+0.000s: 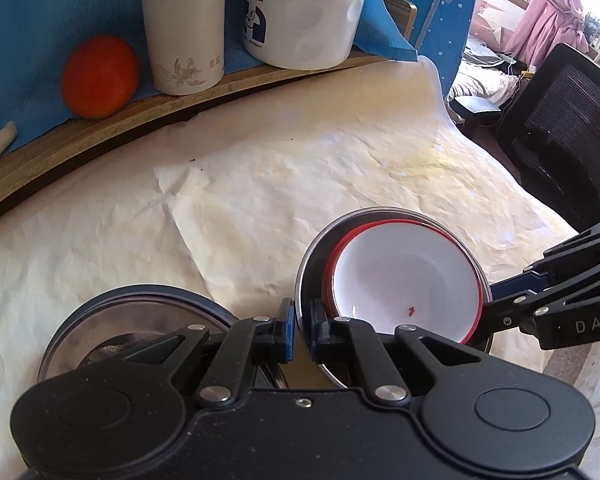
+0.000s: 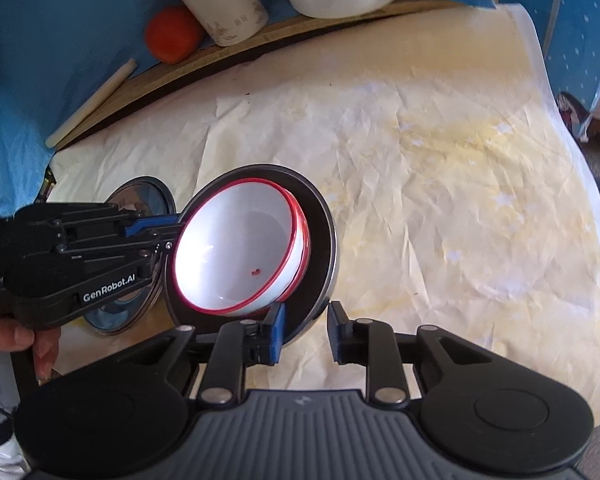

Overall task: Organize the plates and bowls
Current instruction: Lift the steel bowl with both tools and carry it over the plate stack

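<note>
- My left gripper (image 1: 302, 326) points steeply down, and its fingers are pinched nearly together on the near left rim of the steel bowl (image 1: 314, 256), one pad outside the wall and one inside.
- The steel bowl is tipped, its mouth facing the right gripper's camera, and the red-rimmed white bowl (image 1: 406, 280) is nested inside it with a small red speck on its floor.
- My right gripper (image 2: 306, 330) also points steeply down; its fingers are narrow and straddle the near rim of the steel bowl (image 2: 320, 216). The left pad lies against the inside, while the right pad stands just off the outer wall, so I cannot tell whether they press.
- In the right wrist view a hand (image 2: 16, 340) wraps the left gripper's handle at the near left.
- A steel plate (image 1: 140, 316) lies flat on the paper-covered surface (image 1: 260, 184), just left of the bowls, partly under my left gripper.
- On the far wooden shelf (image 1: 100, 136) stand an orange (image 1: 100, 76), a white canister (image 1: 184, 36) and a white jug (image 1: 304, 20).
</note>
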Demonstrator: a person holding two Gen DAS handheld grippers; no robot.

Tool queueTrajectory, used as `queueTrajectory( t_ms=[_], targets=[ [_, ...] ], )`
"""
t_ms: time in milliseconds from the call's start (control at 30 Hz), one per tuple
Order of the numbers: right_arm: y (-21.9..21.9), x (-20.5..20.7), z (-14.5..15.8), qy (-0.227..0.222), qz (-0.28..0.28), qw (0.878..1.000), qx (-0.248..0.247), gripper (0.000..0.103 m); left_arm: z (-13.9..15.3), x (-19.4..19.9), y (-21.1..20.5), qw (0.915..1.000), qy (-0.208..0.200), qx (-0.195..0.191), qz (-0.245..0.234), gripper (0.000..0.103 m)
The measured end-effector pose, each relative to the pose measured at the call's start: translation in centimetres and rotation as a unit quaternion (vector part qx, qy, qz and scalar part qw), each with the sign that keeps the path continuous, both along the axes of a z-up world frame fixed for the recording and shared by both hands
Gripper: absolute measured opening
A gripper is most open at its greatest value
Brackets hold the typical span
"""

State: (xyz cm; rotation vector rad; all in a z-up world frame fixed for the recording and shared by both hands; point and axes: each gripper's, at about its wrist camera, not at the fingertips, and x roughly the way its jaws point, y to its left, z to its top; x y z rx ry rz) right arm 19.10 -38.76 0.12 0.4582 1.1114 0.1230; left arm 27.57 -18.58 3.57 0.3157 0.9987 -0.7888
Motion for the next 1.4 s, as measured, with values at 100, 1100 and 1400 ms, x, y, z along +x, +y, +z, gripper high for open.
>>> queueTrajectory(
  t_ms=[100,1100,1400],
  targets=[
    [-0.2,0.0,-0.3,0.001,-0.004,1.0,0.009,0.026,-0.1,0.0,0.0,1.0,0.003,-0.002,0.003,0.006],
    [-1.2,-0.8,-0.7,-0.004,-0.048,0.998,0.047,0.021,-0.2,-0.2,-0.1,0.9984,0.018,-0.014,0.052,0.005],
    [-1.1,-1.0,-0.6,-0.007,-0.05,0.998,0.047,0.021,-0.2,-0.1,0.0,0.9981,0.019,-0.017,0.056,0.005]
  ],
)
